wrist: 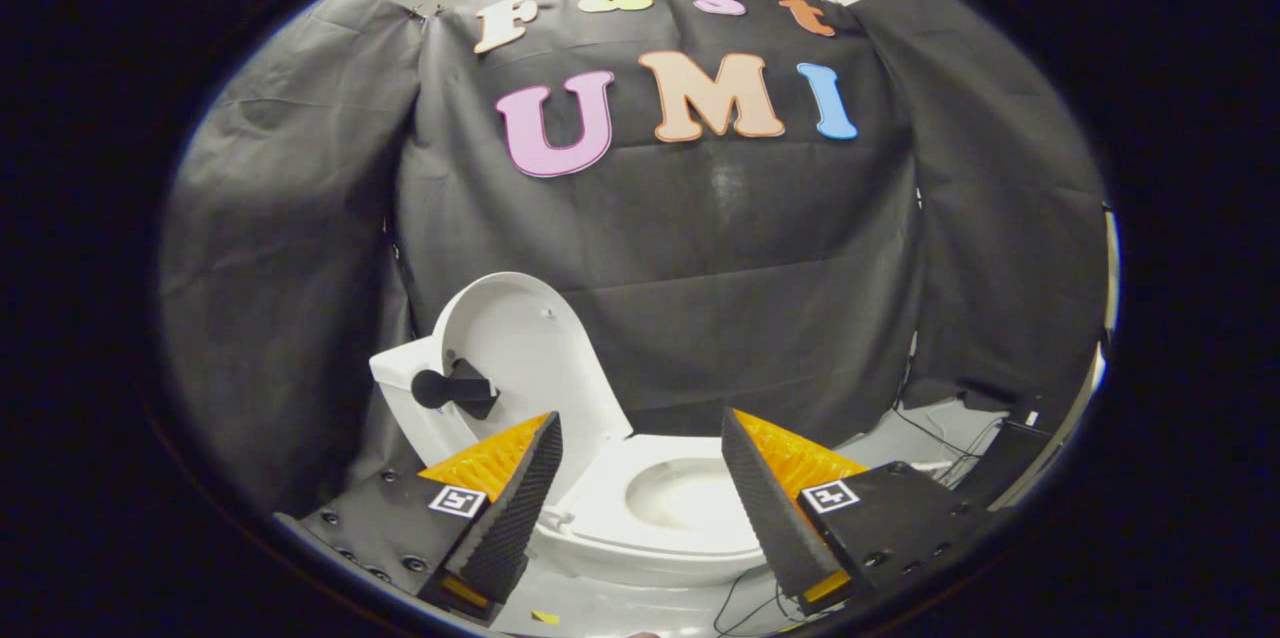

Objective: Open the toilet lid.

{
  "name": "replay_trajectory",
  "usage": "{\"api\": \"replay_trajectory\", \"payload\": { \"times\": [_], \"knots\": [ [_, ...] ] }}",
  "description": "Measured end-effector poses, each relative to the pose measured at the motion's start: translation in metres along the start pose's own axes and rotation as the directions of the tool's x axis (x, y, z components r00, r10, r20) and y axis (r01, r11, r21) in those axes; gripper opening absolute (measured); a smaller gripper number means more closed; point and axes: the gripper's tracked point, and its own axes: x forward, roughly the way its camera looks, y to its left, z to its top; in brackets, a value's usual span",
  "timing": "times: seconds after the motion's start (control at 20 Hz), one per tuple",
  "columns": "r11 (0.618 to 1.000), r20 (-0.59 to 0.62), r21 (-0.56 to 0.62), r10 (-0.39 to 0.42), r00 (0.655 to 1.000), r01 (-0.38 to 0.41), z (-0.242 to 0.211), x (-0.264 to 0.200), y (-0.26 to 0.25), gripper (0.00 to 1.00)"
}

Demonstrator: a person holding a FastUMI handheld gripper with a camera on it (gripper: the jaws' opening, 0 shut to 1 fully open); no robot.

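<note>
Standing upright against the tank, the one toilet lid is raised, one bowl showing between and beyond the two fingers of the claw, spread wide, holding nothing.

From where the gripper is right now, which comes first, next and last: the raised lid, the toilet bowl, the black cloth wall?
Gripper open.
1. Toilet bowl: just ahead, seen between the fingers.
2. Raised lid: beyond the bowl, upright, leftward.
3. Black cloth wall: farthest, behind the toilet.
</note>
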Motion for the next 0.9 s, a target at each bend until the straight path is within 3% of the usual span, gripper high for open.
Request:
{"api": "replay_trajectory", "payload": {
  "times": [0.9],
  "knots": [
    [0.999, -0.044, -0.02, 0.029, 0.999, -0.03, -0.012, -0.026, -0.05, 0.99]
  ]
}}
